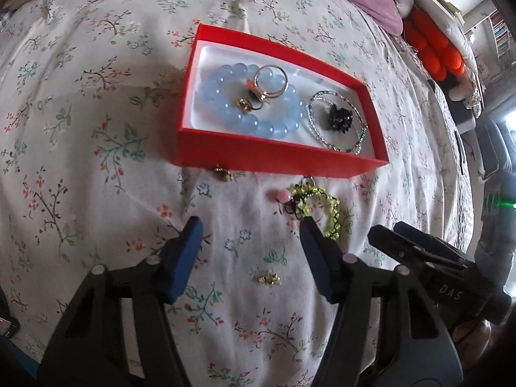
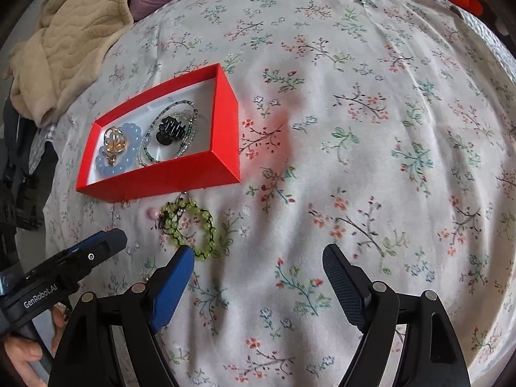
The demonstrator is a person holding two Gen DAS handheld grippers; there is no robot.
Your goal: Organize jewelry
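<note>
The red box (image 1: 277,158) sits on my bed (image 1: 80,129), and it's already got the blue bead bracelet (image 1: 225,96), a couple of gold rings (image 1: 269,84), a thin silver bangle (image 1: 335,122) and a black flower piece (image 1: 338,117) inside. Just in front of it on the sheet lies the green bead bracelet (image 2: 193,229) with a pink bead (image 2: 152,214) beside it. My left hand-held gripper (image 1: 251,242) hangs spread wide above small gold earrings (image 1: 267,279). My right hand-held gripper (image 2: 258,267) is spread too, holding nothing.
</note>
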